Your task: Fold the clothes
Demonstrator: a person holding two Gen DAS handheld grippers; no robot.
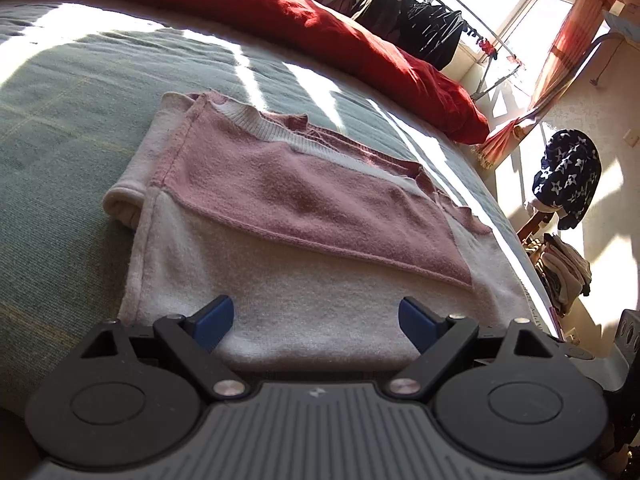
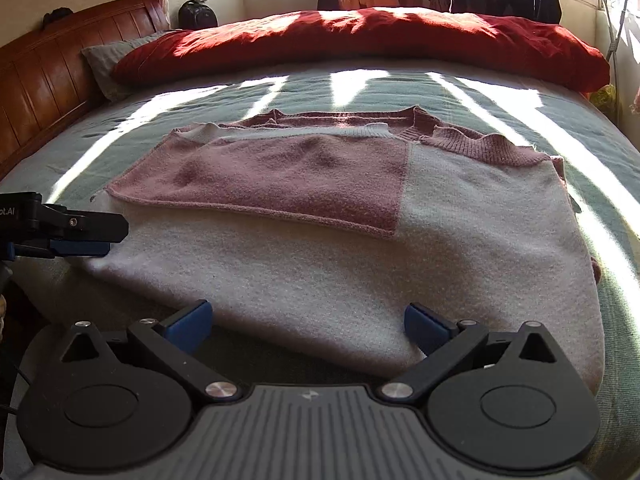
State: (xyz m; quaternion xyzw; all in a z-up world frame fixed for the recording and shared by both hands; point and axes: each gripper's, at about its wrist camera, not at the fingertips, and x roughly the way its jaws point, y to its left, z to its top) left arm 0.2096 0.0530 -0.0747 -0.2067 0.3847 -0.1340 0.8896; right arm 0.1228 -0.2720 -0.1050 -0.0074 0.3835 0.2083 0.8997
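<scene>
Headboard [image 2: 48, 64] shows only rightward; both tongs [image 1: 316, 320] [image 2: 308, 326] spread (sweater [image 2: 320, 260] unpinched)

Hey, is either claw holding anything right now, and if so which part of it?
Nothing is held. The left claw and right claw are both open over the sweater's near hem.

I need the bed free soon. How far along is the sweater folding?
Done: the pink sleeve is folded across the sweater. In hand: nothing; left tongs and right tongs are open at its near hem. Left: folding the hem up towards the collar.
</scene>
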